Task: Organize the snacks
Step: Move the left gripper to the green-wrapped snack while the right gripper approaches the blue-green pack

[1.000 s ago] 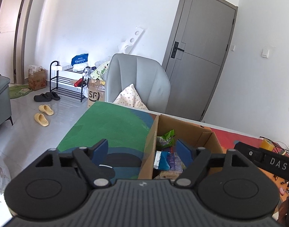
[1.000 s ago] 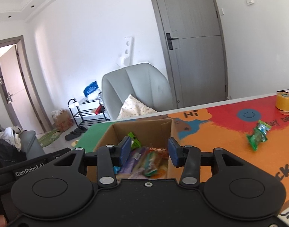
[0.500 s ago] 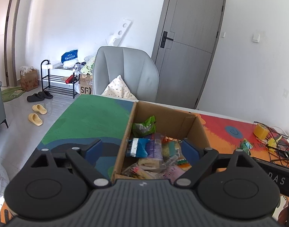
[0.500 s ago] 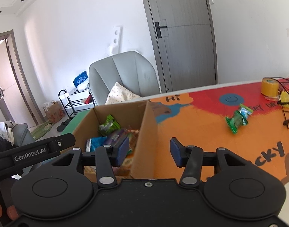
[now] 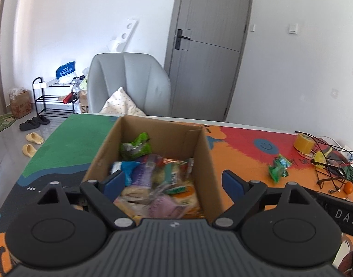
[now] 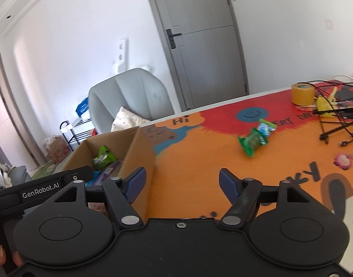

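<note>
**Bright room, painted tabletop, one snack left outside the box**

Colourful tabletop (image 6: 199, 152) runs under both tools, with a grey door and an armchair behind it.

The left gripper (image 5: 174, 182) hangs with its blue pads spread wide and nothing between them. Directly beneath and just ahead of those pads sits the open cardboard box (image 5: 206, 161), its near right wall falling between the fingers. Inside lies a loose heap of snack packets (image 5: 158, 180), with a green packet (image 5: 136, 146) at the far end. The wide spread and the position above the box suggest this tool has nothing to carry at present.

The right gripper (image 6: 181, 184) is also spread wide and empty. Its left pad stands just in front of the box's right wall (image 6: 139, 152); bare orange tabletop fills the gap between the pads. Ahead and to the right of the fingers, well apart from them, a green snack packet (image 6: 255, 138) lies alone, with a smaller blue-and-green wrapper touching its far end. It looks to be the item left to collect, and the open fingers suit an approach to it.

Farther right sit a yellow tape roll (image 6: 302, 94) and tangled black cables (image 6: 338, 124), which could snag a careless reach.
</note>
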### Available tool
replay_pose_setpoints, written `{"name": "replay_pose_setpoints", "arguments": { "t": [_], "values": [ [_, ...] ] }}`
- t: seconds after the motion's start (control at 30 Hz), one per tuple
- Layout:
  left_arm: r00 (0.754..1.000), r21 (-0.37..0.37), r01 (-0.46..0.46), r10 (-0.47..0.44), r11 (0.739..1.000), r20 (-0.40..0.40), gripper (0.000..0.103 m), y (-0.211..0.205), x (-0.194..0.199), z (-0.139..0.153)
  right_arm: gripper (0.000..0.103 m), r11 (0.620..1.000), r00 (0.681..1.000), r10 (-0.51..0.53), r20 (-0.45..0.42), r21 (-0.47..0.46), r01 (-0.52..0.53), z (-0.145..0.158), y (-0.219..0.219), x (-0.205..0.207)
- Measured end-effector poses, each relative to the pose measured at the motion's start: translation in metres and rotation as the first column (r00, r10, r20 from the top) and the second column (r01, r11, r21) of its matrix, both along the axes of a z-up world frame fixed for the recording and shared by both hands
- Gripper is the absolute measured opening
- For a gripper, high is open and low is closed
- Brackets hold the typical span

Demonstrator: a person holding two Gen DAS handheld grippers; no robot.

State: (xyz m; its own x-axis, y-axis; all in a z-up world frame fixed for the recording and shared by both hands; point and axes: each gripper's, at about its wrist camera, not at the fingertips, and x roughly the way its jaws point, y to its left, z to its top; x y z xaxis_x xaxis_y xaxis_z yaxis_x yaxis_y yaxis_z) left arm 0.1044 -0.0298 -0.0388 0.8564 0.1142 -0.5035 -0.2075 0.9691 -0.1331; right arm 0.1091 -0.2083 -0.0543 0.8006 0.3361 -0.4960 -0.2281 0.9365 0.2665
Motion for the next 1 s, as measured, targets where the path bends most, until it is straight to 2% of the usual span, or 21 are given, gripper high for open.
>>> {"name": "replay_pose_setpoints", "arguments": {
  "t": [0.1, 0.23, 0.33, 1.0],
  "values": [
    [1.000, 0.003, 0.021, -0.021, 1.000, -0.001, 0.091, -0.013, 0.007, -0.003, 0.078, 1.000, 1.000, -0.020, 0.002, 0.000, 0.020, -0.001, -0.013, 0.002],
    [0.999, -0.006, 0.044, -0.044, 0.999, -0.002, 0.092, -0.027, 0.017, -0.006, 0.096, 0.999, 0.999, -0.052, 0.014, 0.004, 0.052, -0.003, -0.031, 0.004],
    [0.998, -0.007, 0.061, -0.061, 0.998, 0.003, 0.093, -0.037, 0.022, -0.007, 0.103, 0.996, 0.996, -0.086, 0.025, 0.000, 0.086, -0.005, -0.045, 0.005],
    [0.985, 0.046, 0.172, -0.171, 0.984, -0.022, 0.095, -0.101, 0.080, -0.014, 0.103, 0.972, 0.973, -0.230, -0.010, 0.037, 0.230, -0.031, -0.113, 0.033]
  ]
}}
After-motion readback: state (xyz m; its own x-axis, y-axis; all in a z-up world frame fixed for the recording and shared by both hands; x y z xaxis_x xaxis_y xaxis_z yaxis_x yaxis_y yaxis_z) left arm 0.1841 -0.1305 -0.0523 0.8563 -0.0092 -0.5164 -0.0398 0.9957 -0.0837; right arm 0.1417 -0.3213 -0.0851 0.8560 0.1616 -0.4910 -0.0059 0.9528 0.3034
